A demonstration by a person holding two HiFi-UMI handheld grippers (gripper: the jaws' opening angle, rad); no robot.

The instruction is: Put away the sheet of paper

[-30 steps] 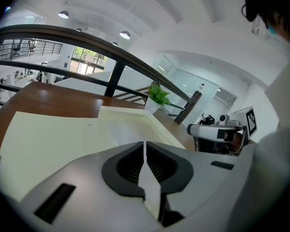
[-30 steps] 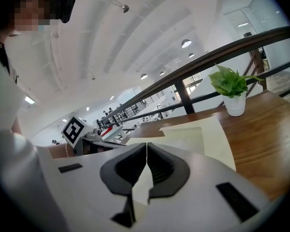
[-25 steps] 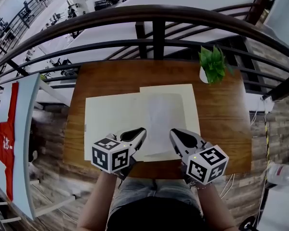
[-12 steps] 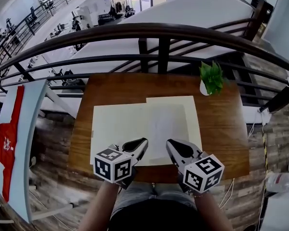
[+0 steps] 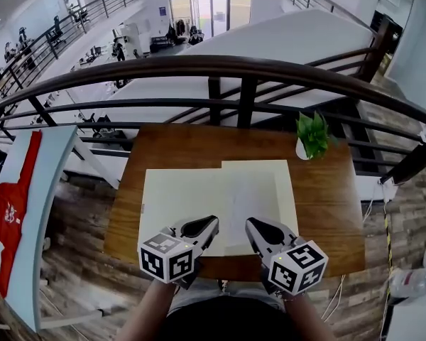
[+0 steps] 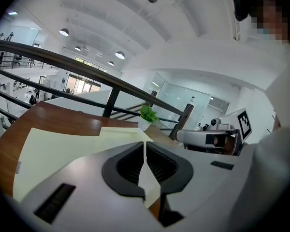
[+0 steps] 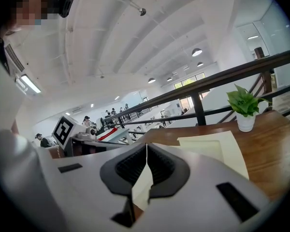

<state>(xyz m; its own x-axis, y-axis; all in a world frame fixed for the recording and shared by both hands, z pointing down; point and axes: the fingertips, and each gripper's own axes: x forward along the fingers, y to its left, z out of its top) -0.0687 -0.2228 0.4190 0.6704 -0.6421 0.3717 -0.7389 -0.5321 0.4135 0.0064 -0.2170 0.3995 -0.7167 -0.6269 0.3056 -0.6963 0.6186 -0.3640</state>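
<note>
- The left gripper is hovering over the near edge of the table, its jaws pressed together and gripping nothing.
- The right gripper is hovering just beside it, jaws likewise closed and empty.
- The sheet of paper is lying flat just ahead of and below both jaw tips, on overlapping cream sheets.
- A potted plant is standing well beyond the right gripper, off to its right.

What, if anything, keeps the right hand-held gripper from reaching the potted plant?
Likely nothing, so yes: only flat paper and bare table lie between the right hand-held gripper and the potted plant.
</note>
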